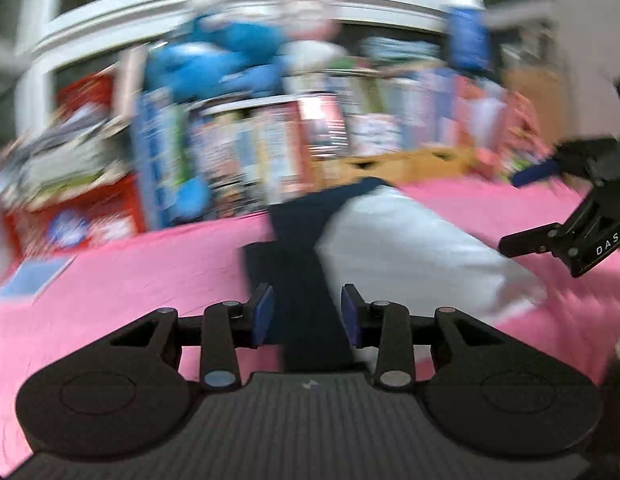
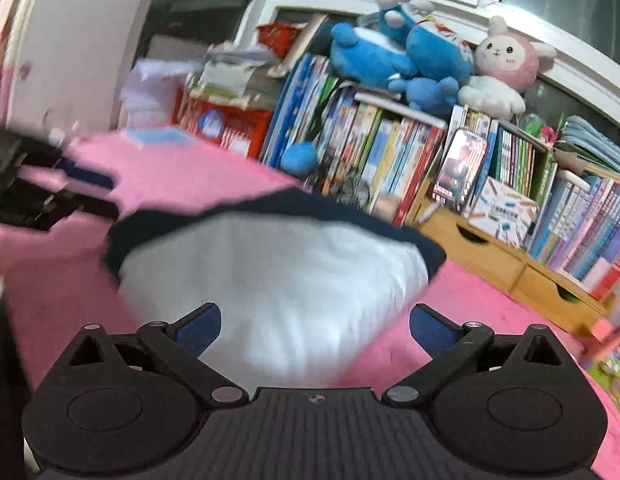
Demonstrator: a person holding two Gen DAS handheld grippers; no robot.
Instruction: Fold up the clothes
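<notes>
A white garment (image 1: 406,248) with navy trim (image 1: 302,248) lies bunched on the pink surface (image 1: 130,280). In the blurred left wrist view, my left gripper (image 1: 306,312) stands partly open with the navy strip running between its blue pads (image 1: 264,312); the pads do not visibly press on it. My right gripper (image 2: 314,328) is wide open just above the near edge of the white garment (image 2: 278,280), with nothing held. Each gripper shows in the other's view: the right gripper (image 1: 526,206) at the right edge, the left gripper (image 2: 98,192) at the left edge.
Behind the pink surface stands a shelf of books (image 2: 374,152) with blue plush toys (image 2: 394,56) and a pink rabbit plush (image 2: 506,60) on top. Wooden drawers (image 2: 486,252) sit to the right, a red box (image 2: 230,128) to the left. A blue booklet (image 1: 34,280) lies on the pink surface.
</notes>
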